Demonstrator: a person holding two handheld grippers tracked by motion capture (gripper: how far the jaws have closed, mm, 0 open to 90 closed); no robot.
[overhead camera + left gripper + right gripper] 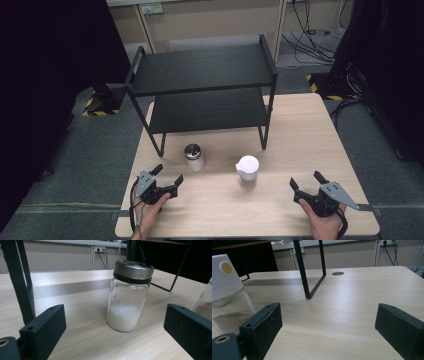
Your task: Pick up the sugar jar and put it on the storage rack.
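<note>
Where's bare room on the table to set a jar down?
Free: the table right of the rack, and the strip between the left gripper and right gripper. Both shelves are bare. Crowded: before the rack, where the metal-lidded jar and white-lidded jar stand.

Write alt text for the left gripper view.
A glass jar with a metal lid, partly filled with white granules, stands upright on a pale wooden table. The left gripper, open, frames it between two black fingers.
</note>
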